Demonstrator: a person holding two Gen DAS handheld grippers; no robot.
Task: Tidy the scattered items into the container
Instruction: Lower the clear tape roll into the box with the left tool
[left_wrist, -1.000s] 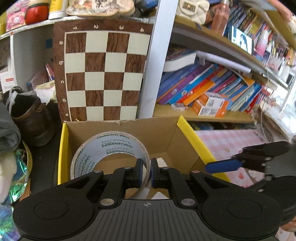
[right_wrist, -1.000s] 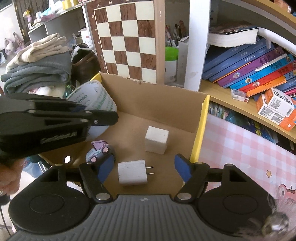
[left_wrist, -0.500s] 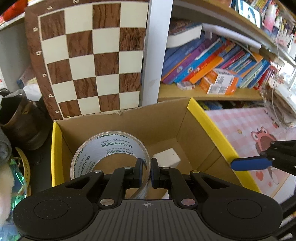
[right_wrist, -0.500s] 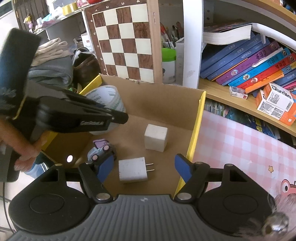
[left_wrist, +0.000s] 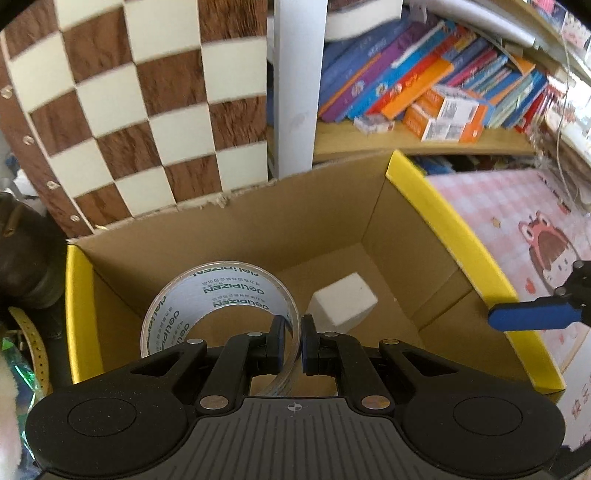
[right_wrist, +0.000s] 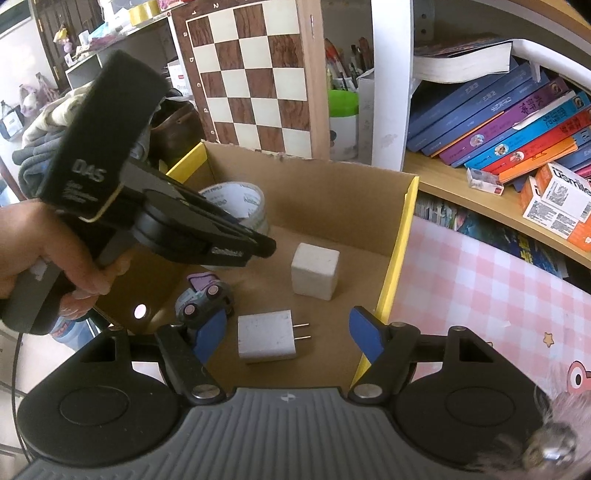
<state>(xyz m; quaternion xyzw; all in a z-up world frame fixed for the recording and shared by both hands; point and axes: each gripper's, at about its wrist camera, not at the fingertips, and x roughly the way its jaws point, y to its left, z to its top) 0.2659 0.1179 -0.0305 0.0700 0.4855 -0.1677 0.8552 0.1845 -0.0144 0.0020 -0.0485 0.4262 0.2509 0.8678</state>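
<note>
Lowered inside the box (left_wrist: 447, 236) walls, left jaws pinch tape roll (left_wrist: 218, 295); right jaws spread.

One tape roll (left_wrist: 218, 291), four items total.

Tape roll (left_wrist: 218, 295) — "deliPIZEN"; left tool (right_wrist: 258, 247) — "DAS".
</note>
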